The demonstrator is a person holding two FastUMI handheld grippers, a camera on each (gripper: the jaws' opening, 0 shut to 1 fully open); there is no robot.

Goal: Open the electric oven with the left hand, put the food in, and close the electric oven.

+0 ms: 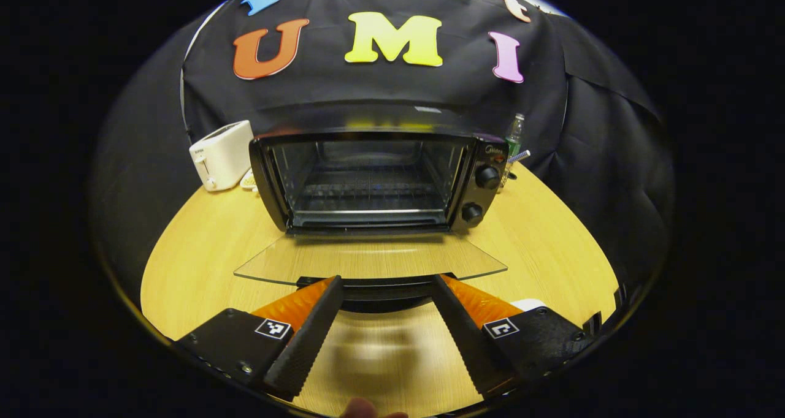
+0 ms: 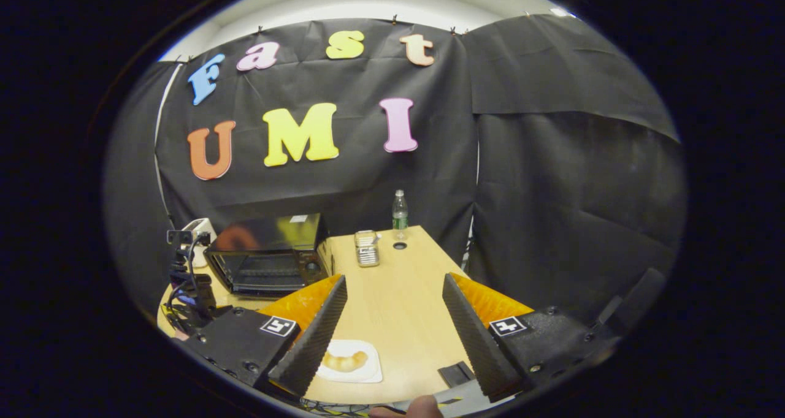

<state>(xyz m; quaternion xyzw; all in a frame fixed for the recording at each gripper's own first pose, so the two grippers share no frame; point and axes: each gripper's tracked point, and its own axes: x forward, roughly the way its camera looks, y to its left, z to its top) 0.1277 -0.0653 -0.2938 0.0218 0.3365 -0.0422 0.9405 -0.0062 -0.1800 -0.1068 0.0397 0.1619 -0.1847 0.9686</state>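
The black electric oven [image 1: 368,179] stands at the back of the wooden table [image 1: 202,265], its glass door [image 1: 368,260] folded down flat and a wire rack showing inside. My left gripper [image 1: 385,281] is open at the door's front edge; the dark handle [image 1: 380,292] lies between its fingertips, which do not press on it. In the right gripper view the food, a pale curved pastry [image 2: 344,361], rests on a white plate [image 2: 371,374] near the table's front edge. My right gripper [image 2: 394,280] hovers open above and behind the plate. The oven [image 2: 264,255] stands to the left.
A white toaster [image 1: 222,154] stands left of the oven and a bottle [image 1: 515,133] behind its right corner. In the right gripper view a bottle [image 2: 400,209] and a small metal object [image 2: 367,247] sit at the table's far end, with a flat black piece [image 2: 457,372] near the front edge.
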